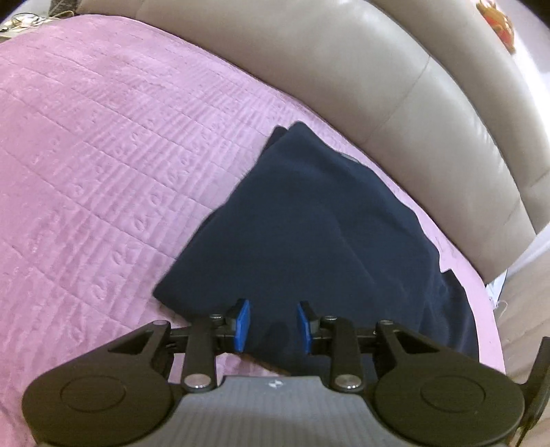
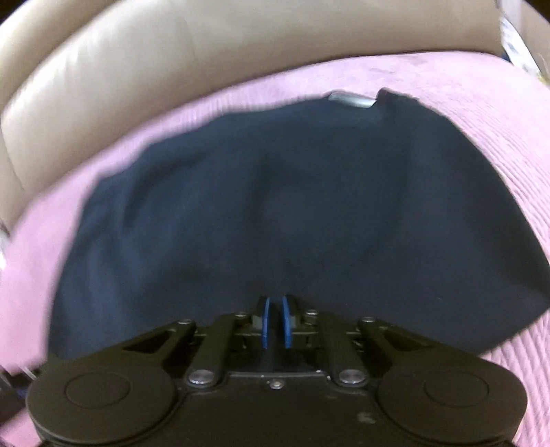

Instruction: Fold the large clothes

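Observation:
A dark navy garment (image 1: 309, 223) lies folded on a pink quilted cover (image 1: 103, 154) over a sofa seat. My left gripper (image 1: 274, 321) is open, its blue pads either side of the garment's near edge, holding nothing. In the right wrist view the same navy garment (image 2: 292, 206) fills the middle, with a grey label (image 2: 350, 99) at its far edge. My right gripper (image 2: 275, 318) has its blue pads nearly together over the garment's near edge, with a narrow gap. Whether cloth is pinched between them is hidden.
The beige leather sofa back (image 1: 343, 68) curves behind the seat and also shows in the right wrist view (image 2: 137, 68). The pink cover (image 2: 481, 120) spreads to the right there. Clutter (image 1: 20, 20) sits at the far left corner.

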`<state>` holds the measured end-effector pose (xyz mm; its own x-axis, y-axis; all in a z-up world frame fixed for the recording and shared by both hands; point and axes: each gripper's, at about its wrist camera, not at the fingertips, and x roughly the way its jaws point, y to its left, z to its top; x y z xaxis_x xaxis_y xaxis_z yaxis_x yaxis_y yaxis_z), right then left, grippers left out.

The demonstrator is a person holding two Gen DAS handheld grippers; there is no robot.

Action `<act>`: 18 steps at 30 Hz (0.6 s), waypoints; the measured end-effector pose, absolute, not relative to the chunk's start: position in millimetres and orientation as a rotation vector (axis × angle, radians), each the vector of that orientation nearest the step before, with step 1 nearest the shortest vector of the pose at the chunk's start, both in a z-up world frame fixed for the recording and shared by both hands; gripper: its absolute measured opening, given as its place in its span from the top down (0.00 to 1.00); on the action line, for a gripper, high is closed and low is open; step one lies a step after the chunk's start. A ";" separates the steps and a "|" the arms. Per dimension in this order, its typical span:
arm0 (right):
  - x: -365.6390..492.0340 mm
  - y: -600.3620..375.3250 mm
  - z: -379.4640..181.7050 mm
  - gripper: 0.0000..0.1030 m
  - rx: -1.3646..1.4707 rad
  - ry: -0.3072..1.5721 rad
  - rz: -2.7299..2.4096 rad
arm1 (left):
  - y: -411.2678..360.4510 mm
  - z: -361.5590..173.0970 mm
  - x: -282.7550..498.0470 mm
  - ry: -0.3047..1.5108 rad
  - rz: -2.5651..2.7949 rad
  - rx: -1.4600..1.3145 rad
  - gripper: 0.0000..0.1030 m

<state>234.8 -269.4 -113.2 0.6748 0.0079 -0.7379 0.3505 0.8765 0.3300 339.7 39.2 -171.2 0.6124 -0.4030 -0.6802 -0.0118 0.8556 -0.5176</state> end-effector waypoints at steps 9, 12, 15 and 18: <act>227.0 -227.6 -123.7 0.81 0.331 0.688 -0.140 | 63.0 -188.7 327.8 0.929 -0.050 -0.729 0.41; 233.8 -229.9 -130.0 0.82 0.318 0.693 -0.137 | 74.8 -205.3 319.6 0.902 -0.015 -0.897 0.42; 238.0 -232.8 -130.3 0.82 0.311 0.694 -0.130 | 70.9 -210.9 323.3 0.843 -0.078 -0.868 0.41; 234.7 -235.7 -137.5 0.82 0.327 0.697 -0.124 | 68.8 -222.2 326.6 0.796 -0.123 -0.898 0.41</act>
